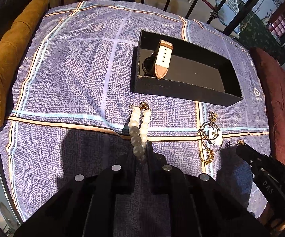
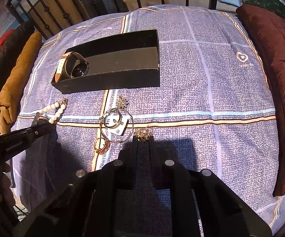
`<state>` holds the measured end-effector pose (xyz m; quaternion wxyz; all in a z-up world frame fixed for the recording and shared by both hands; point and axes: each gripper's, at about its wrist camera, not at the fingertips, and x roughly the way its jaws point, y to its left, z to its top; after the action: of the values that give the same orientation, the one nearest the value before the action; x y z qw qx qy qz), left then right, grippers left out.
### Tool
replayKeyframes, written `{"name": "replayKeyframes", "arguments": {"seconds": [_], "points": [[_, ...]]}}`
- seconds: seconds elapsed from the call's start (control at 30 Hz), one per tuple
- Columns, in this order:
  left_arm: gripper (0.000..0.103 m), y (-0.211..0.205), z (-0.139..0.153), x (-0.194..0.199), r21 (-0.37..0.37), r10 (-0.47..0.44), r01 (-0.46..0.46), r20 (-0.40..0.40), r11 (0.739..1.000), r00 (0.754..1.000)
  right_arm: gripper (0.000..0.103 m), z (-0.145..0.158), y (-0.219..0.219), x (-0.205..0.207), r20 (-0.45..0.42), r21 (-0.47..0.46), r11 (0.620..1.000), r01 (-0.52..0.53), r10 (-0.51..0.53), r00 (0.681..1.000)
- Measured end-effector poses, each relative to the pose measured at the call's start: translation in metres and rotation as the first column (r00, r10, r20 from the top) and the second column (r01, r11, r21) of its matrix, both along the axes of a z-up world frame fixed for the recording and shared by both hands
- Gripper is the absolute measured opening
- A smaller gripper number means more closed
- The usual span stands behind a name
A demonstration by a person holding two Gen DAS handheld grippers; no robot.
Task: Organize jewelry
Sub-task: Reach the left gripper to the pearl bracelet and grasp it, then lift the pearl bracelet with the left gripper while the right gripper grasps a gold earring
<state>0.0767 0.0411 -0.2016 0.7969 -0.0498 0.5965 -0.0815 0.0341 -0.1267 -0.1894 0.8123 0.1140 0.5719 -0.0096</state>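
Bracelet (image 1: 139, 132) between left claw (image 1: 141, 158) fingers, box (image 1: 184, 90) beyond

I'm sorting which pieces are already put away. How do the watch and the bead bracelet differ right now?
The watch sits inside the black box; the bead bracelet lies outside it on the blue checked cloth. The watch has a flat white strap and a dark round face; the bracelet is a loop of white and grey beads. The left gripper closes around the bracelet; nothing touches the watch. Both are wrist pieces.

The left gripper (image 1: 141, 154) closes around the near end of a pearl bracelet (image 1: 139, 127) lying on the purple checked cloth (image 1: 73, 69); a watch (image 1: 159, 60) sits in the black box (image 1: 182, 93).
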Motion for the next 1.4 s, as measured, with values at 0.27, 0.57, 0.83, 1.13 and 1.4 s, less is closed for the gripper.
{"name": "replayKeyframes", "arguments": {"seconds": [0.27,0.57,0.83,1.13,1.4], "points": [[0.009,0.001,0.031,-0.012,-0.052,-0.003,0.006,0.043,0.999,0.999,0.011,0.018,-0.004,-0.004,0.019,0.034,0.999,0.017,-0.018,1.0],[0.009,-0.004,0.061,-0.013,-0.074,-0.011,0.017,0.077,0.997,0.997,0.011,0.053,0.001,0.001,0.078,0.042,0.999,-0.005,0.002,0.997],[0.009,-0.012,0.07,-0.01,-0.046,-0.004,0.007,0.083,0.999,0.997,0.011,0.068,0.006,0.009,0.102,0.022,0.999,-0.043,0.041,0.994],[0.009,-0.014,0.079,-0.007,-0.047,-0.002,0.008,0.121,0.999,0.993,0.011,0.08,0.012,0.019,0.114,-0.011,0.997,-0.072,0.073,0.991],[0.009,-0.013,0.083,-0.003,-0.035,-0.007,0.011,0.127,0.999,0.992,0.012,0.087,0.014,0.022,0.136,-0.01,0.998,-0.066,0.067,0.988]]}}
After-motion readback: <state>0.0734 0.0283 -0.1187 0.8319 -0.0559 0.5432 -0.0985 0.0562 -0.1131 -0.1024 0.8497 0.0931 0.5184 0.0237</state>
